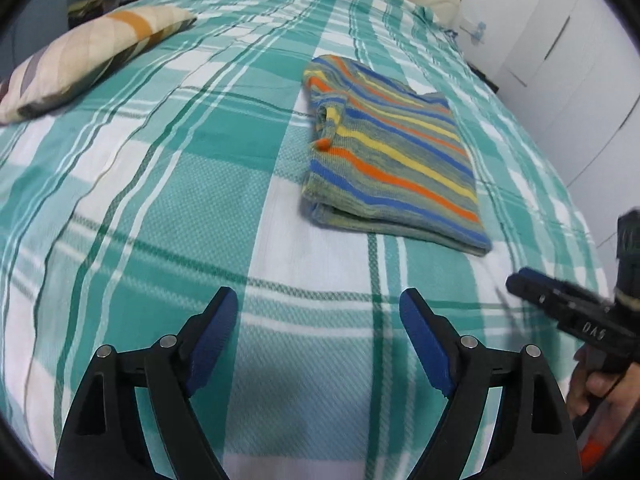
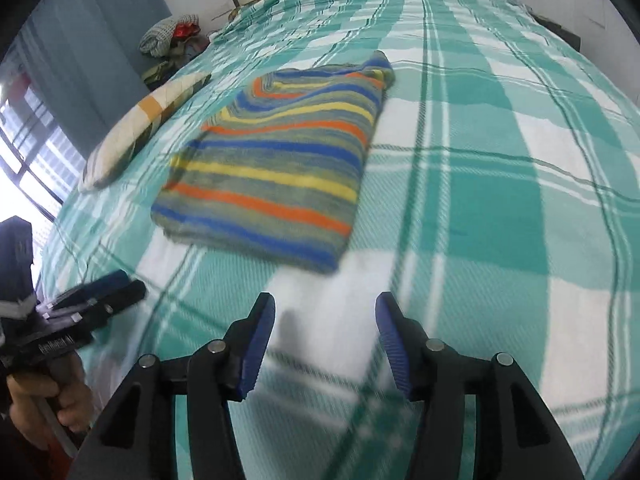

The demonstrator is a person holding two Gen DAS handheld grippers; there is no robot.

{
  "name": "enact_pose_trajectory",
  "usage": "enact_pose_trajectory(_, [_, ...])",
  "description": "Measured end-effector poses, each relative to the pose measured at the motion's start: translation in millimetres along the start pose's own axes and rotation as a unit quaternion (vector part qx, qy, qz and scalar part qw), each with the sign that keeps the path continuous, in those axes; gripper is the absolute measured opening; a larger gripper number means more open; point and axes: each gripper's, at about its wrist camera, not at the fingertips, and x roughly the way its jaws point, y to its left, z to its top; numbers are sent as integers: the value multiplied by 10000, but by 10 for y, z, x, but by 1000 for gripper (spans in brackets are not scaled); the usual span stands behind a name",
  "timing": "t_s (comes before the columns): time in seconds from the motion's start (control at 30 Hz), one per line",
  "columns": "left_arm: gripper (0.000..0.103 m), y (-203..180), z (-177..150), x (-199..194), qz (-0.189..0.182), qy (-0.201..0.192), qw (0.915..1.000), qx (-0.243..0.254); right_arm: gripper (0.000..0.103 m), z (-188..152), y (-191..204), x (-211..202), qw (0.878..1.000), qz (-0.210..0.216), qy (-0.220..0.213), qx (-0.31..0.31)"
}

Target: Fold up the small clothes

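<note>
Left gripper (image 1: 318, 308): jaws spread wide, nothing between them, hovering over the teal-and-white plaid bedspread (image 1: 160, 208). Right gripper (image 2: 325, 314): jaws parted, also empty, above the same cover. Ahead of both, well apart from the fingertips, the striped garment (image 1: 394, 152) lies folded into a flat rectangle. A patterned pillow (image 1: 84, 60) rests farther off to the left.

The folded garment (image 1: 394, 152) lies on the bed (image 1: 160, 200), the pillow (image 1: 88, 60) well left (both apart).
</note>
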Motion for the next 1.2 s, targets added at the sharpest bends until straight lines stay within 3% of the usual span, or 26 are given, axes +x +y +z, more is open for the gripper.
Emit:
enact_pose_trajectory(0.07, [87,8,42,-53,-113,-44,9999,-92,59,-62,-23,-82,9999,-157,-15,-31])
enact_pose_trajectory(0.13, [88,8,133,-74,-256,-68,9996,-115,73,-72,-39,-151,9994,-338,-75,-7])
enact_pose_trajectory(0.2, [89,12,319,-93,-480,-120,9987,-132,78,-56,-83,-230,9994,-281,-192,90])
enact_pose_trajectory(0.33, [96,100,903,31,-840,-226,9958,-282,78,139,-265,-277,9981,291,-366,402])
enact_pose_trajectory(0.47, [96,240,1397,484,-840,-7,9954,-468,78,590,-550,-80,9872,1107,-625,966])
enact_pose_trajectory(0.6, [96,279,1590,966,-852,358,9946,-480,78,1079,-746,389,9772,1628,-517,1258])
enact_pose_trajectory(0.73, [96,134,1630,1285,-1246,598,9900,-278,78,1318,-785,986,9671,2060,-126,1488])
enact_pose_trajectory(0.77, [92,87,1639,1335,-1351,597,9887,-253,77,1351,-753,1064,9649,2178,-126,1461])
enact_pose_trajectory(0.8, [81,60,1649,1361,-1383,602,9882,-255,68,1395,-682,1159,9599,2428,-112,1397])
enact_pose_trajectory(0.83, [36,34,1653,1405,-1357,666,9882,-260,60,1418,-623,1228,9560,2596,-31,1364])
enact_pose_trajectory(0.87, [19,25,1658,1444,-1293,764,9882,-298,54,1447,-549,1303,9571,2575,59,1326])
enact_pose_trajectory(0.9, [18,11,1660,1447,-1253,781,9883,-390,38,1474,-491,1332,9639,2357,61,1241])
enact_pose_trajectory(0.93, [16,-48,1661,1376,-1138,670,9906,-344,30,1503,-440,1338,9723,2055,56,1109])
enact_pose_trajectory(1.07, [15,-465,1645,937,-740,176,9963,409,25,1562,-162,1023,9901,1323,-309,366])
enact_pose_trajectory(1.2, [15,-881,1651,342,-842,-320,9924,843,24,1626,135,394,9903,1041,-863,-333])
